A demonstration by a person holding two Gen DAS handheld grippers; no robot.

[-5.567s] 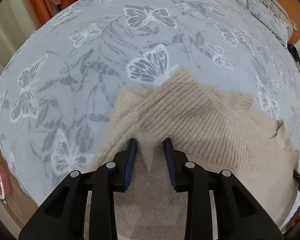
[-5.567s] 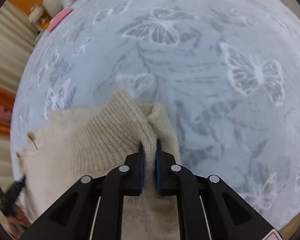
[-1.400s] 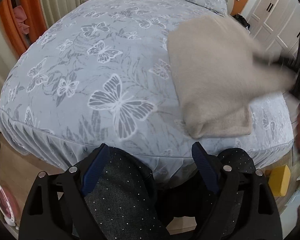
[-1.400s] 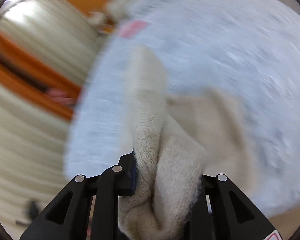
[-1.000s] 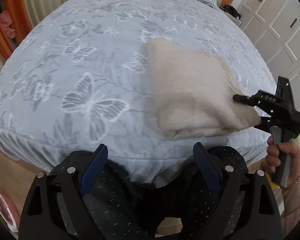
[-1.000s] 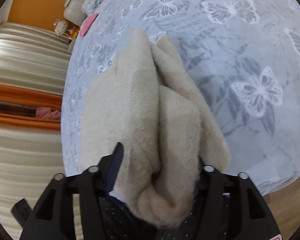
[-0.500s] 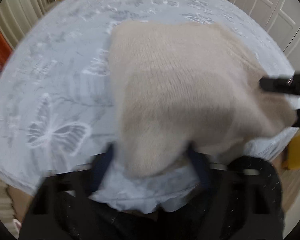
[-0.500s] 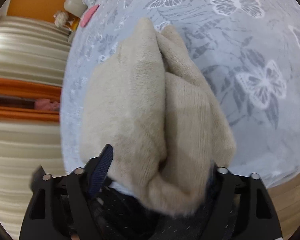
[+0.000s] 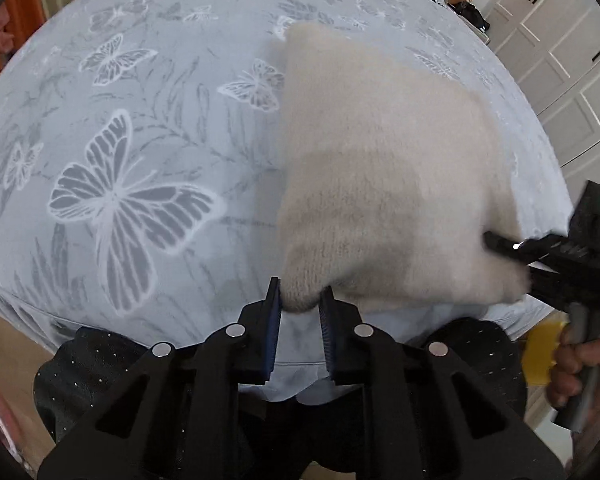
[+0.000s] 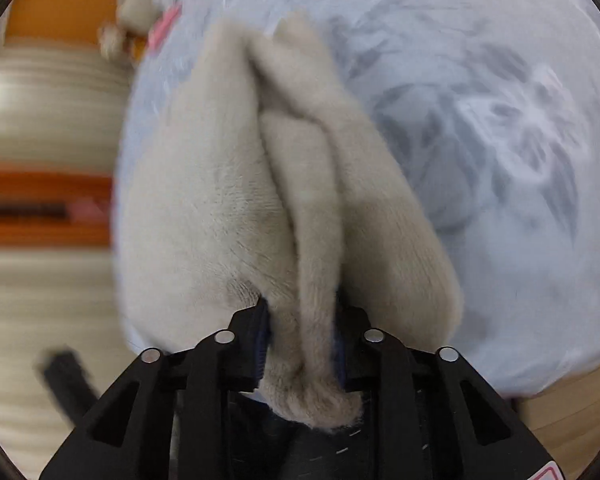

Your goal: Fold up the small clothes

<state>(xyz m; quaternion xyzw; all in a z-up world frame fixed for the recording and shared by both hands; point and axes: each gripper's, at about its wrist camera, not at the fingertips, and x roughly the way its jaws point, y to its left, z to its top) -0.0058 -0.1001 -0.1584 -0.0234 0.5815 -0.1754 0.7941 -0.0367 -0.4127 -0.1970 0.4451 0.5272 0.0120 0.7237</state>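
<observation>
A folded beige knit sweater [image 9: 384, 184] lies near the front edge of the bed. My left gripper [image 9: 299, 306] is shut on its near left corner, the jaws close around the knit. My right gripper [image 10: 300, 320] is shut on a thick bunch of the folded sweater [image 10: 228, 208] at its right end. In the left wrist view the right gripper [image 9: 536, 256] shows at the far right, held by a hand, clamped on the sweater's right corner. The right wrist view is blurred.
The bed [image 9: 120, 128] has a grey-blue cover with a butterfly print. White wardrobe doors [image 9: 572, 60] stand to the right. A pink item [image 10: 164, 28] lies far up the bed. Striped and orange curtains [image 10: 40, 200] hang at the left. A yellow object [image 9: 540, 356] sits by the hand.
My left gripper has moved in from open and apart to closing on the sweater's near left corner. My right gripper has closed tighter on its bunch of the folded sweater.
</observation>
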